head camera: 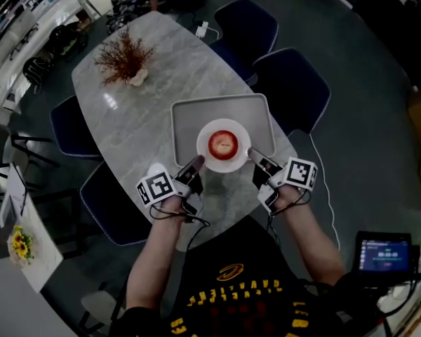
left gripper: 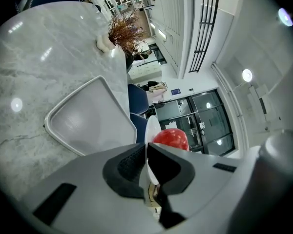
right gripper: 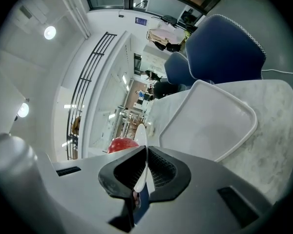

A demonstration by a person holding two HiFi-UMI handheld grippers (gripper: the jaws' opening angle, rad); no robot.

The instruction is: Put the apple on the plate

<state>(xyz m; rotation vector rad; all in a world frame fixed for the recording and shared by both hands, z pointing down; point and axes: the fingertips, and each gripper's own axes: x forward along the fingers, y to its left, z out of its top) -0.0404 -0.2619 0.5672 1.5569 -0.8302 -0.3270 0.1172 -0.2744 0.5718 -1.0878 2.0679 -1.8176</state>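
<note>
A red apple (head camera: 223,144) rests on a white plate (head camera: 205,153), which is held in the air above the grey tray (head camera: 186,114). My left gripper (head camera: 196,163) is shut on the plate's left rim and my right gripper (head camera: 255,155) is shut on its right rim. In the left gripper view the plate's edge (left gripper: 147,130) runs between the jaws, with the apple (left gripper: 171,136) just past it and the tray (left gripper: 88,118) below. The right gripper view shows the plate rim (right gripper: 141,136) clamped, the apple (right gripper: 121,144) to its left, the tray (right gripper: 210,123) to the right.
The tray lies on a marble oval table (head camera: 126,107) with a dried-plant vase (head camera: 126,62) at its far end. Dark blue chairs (head camera: 295,86) ring the table. A screen (head camera: 384,253) stands at the lower right, and a cable (head camera: 323,195) hangs off the table's edge.
</note>
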